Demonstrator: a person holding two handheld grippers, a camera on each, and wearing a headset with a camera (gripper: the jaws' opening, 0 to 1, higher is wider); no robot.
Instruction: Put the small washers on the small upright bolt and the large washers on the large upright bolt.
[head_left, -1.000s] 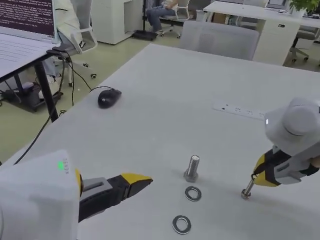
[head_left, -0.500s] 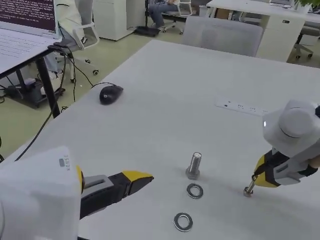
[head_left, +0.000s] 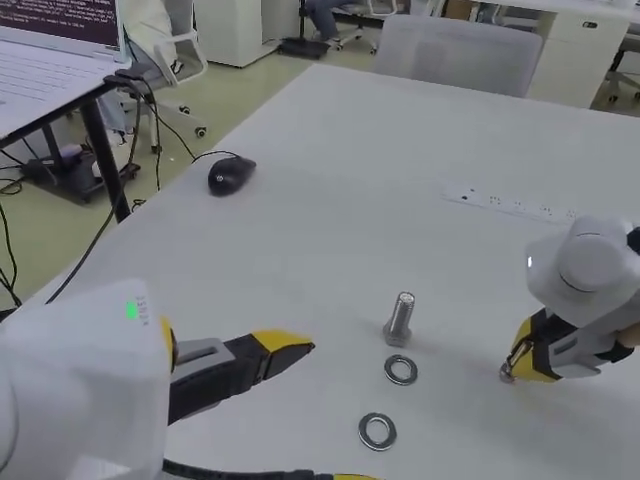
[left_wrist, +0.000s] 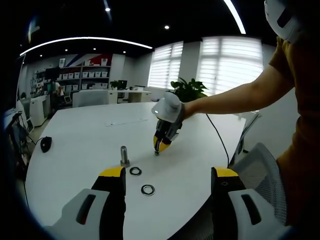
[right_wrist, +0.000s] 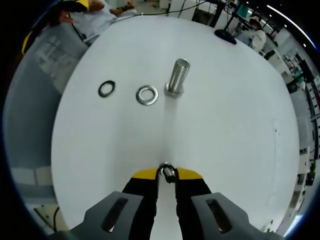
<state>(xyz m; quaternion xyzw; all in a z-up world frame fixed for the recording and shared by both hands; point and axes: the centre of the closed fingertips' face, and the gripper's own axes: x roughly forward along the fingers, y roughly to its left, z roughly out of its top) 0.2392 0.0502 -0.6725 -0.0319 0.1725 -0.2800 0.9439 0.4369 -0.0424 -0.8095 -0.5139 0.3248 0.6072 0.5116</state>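
White surface carries it all. Left tool hovers, jaws wide apart. Right tool is pinched on the small bolt. Ahead of the left tool, the large bolt stands bare. One washer lies just before it, a second washer nearer the tool. Both are left to place, by my reading.

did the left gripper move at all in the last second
No. The left gripper keeps the same gap from the large upright bolt, to its left in the head view.
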